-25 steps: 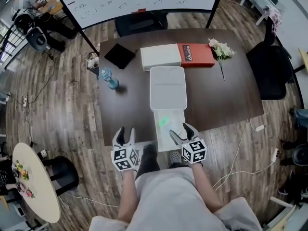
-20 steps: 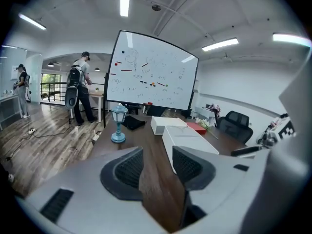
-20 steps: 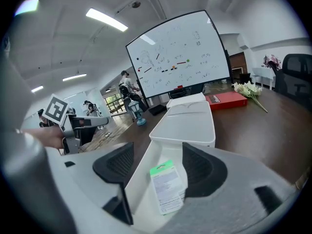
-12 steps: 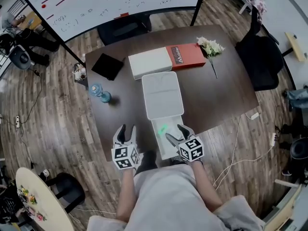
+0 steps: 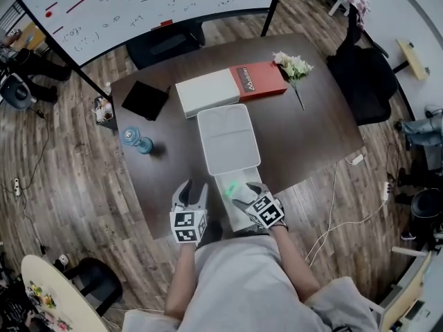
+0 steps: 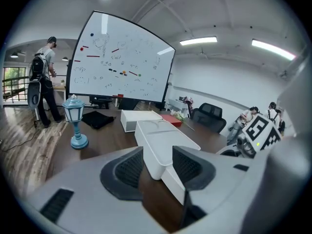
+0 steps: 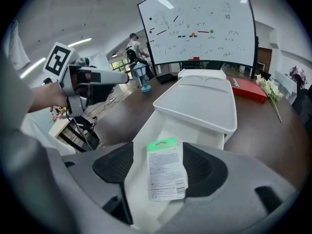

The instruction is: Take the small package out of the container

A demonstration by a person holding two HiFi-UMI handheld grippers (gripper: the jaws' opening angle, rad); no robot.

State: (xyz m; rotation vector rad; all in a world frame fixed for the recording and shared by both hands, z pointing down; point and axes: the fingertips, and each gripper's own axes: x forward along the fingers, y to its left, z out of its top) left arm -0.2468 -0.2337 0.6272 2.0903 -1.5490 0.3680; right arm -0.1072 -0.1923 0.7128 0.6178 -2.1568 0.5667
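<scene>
1. Small package (image 7: 166,174) lying flat in the open container (image 7: 141,140) at the table's (image 5: 311,137) near edge; white walls close on both sides.
2. Right gripper (image 5: 243,194) pitched steeply down, jaws spread wide, package between the pads, not gripped.
3. Left gripper (image 5: 192,191) just left of the container, jaws apart, empty; bare tabletop ahead.

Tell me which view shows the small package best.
Right gripper view: the small package fills the middle, lying in the white container. The head view shows only its green top. The left gripper view doesn't show it.
</scene>
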